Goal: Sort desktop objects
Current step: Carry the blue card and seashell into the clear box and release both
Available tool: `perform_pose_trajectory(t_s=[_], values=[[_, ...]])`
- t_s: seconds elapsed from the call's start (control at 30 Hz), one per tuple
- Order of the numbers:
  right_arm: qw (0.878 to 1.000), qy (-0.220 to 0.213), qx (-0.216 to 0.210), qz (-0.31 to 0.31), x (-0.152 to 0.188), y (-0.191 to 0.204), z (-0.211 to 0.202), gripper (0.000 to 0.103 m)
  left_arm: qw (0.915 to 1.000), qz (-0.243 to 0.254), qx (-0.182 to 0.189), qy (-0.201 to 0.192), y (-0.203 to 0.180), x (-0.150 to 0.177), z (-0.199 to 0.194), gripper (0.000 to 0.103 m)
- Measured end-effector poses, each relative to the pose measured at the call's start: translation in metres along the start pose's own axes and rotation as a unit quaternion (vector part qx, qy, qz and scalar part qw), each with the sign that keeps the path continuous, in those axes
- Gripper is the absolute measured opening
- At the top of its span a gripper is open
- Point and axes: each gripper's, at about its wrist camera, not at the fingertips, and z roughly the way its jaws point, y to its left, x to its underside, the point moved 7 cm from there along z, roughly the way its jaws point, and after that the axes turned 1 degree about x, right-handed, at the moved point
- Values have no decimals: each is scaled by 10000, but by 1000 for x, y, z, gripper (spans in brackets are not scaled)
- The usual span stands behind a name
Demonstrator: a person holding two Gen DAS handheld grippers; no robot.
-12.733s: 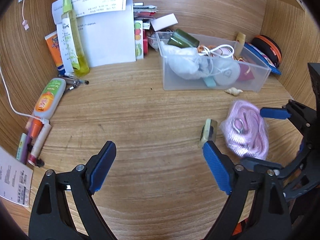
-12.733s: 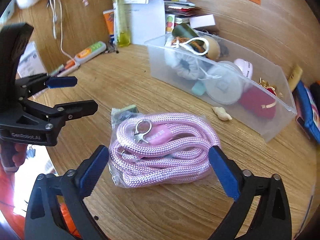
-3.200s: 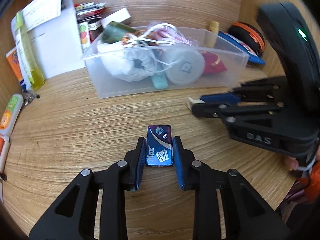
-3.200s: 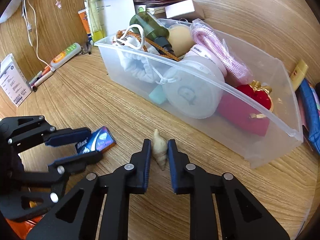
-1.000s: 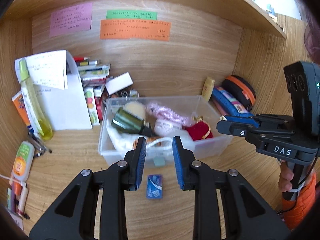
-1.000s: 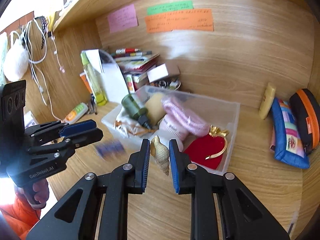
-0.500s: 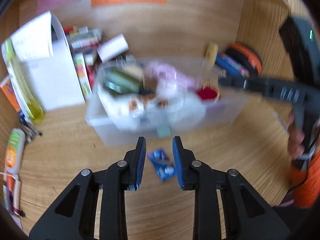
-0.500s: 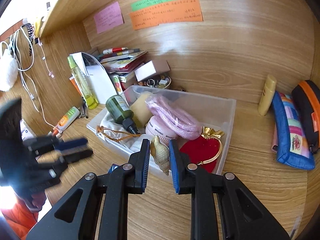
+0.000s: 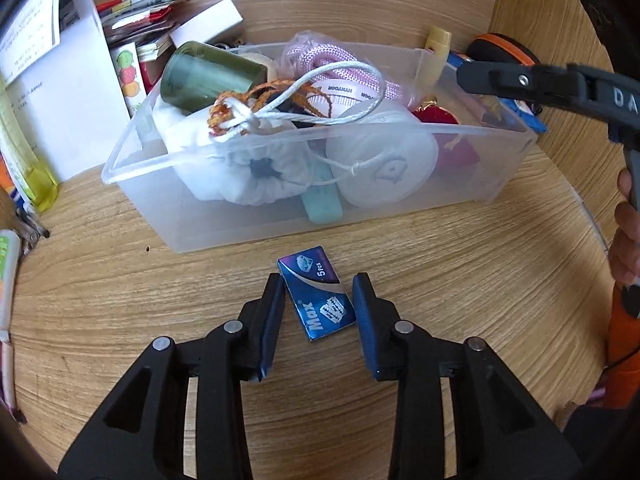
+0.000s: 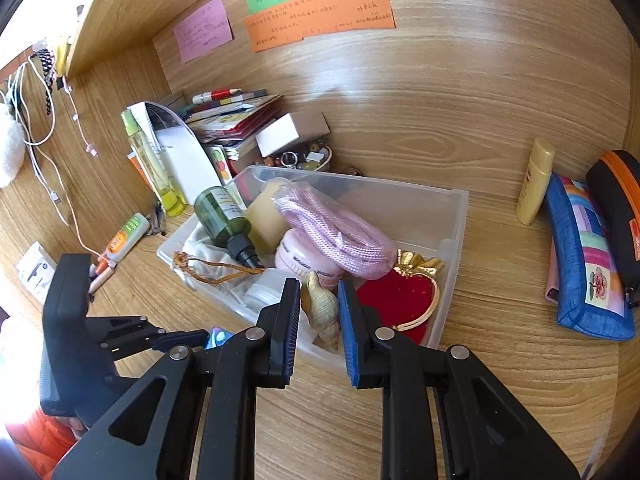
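A small blue "Max" box (image 9: 317, 298) lies flat on the wooden desk in front of the clear plastic bin (image 9: 256, 224). My left gripper (image 9: 318, 292) is low over the desk, its jaws partly open on either side of the box with gaps showing. My right gripper (image 10: 319, 294) is shut on a beige seashell (image 10: 322, 310) and holds it above the bin's near wall (image 10: 456, 216). The bin holds a pink rope (image 10: 336, 236), a green bottle (image 10: 224, 216), a white pouch (image 9: 248, 168), a white round case (image 9: 380, 168) and a red purse (image 10: 396, 300).
A white paper stand (image 9: 60, 92), a yellow-green bottle (image 10: 150, 164), booklets and a white box (image 10: 290, 132) crowd the back left. A yellow tube (image 10: 534, 180), a patchwork pouch (image 10: 588, 256) and a black-orange case (image 10: 624, 200) stand at the right. Pens and an orange-labelled tube (image 10: 122, 238) lie left.
My left gripper has dropped down to the desk and now straddles the blue box. My right gripper has carried the seashell closer over the bin.
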Motion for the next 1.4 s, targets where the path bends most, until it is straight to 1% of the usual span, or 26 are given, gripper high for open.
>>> perform_pose_trajectory(t_s=[0.07,0.13,0.2,0.3,0.4,0.53,0.67,0.83,0.93,1.07,1.1,1.17,1.23,1.27,1.33,1.4], values=[[10000,25,17,31,-1,-3,3,18,9999,51,-93,-31,-1,0,1,32],[10000,39,25,71,-3,-7,6,18,9998,1,-203,-68,2,-1,2,26],[9999,52,25,100,-4,-9,9,18,9998,-136,-123,-85,5,-1,1,26],[9999,75,-15,145,-4,-11,12,18,9994,-300,-135,-122,12,3,-2,26],[9998,64,-66,153,-4,-11,12,18,9987,-465,-63,-195,16,6,-8,26],[9999,78,-66,102,-4,-9,13,18,9974,-631,17,-355,17,12,-27,26],[9999,95,-63,95,-3,-9,14,18,9965,-604,130,-557,9,9,-50,26],[9999,44,71,91,-3,-11,13,18,9946,-371,204,-952,-12,-12,-78,26],[9996,-50,269,15,-4,-11,8,17,9934,-257,278,-1081,-21,-29,-84,26],[9975,-125,666,-177,-3,-12,2,18,9922,-117,338,-1193,-31,-53,-85,26],[9967,-145,770,-229,-3,-12,0,19,9921,-91,359,-1196,-33,-58,-84,26],[9946,-193,968,-318,-1,-15,-4,26,9922,-55,436,-1167,-38,-70,-77,26],[9925,-255,1134,-373,-1,-17,-9,42,9927,12,455,-1115,-44,-77,-69,26],[9910,-313,1232,-415,-1,-19,-13,46,9930,66,454,-1084,-47,-80,-65,26],[9883,-421,1384,-478,0,-22,-21,58,9936,163,481,-1006,-52,-85,-55,26],[9863,-504,1487,-497,-1,-25,-28,63,9942,219,493,-933,-58,-89,-45,26]])
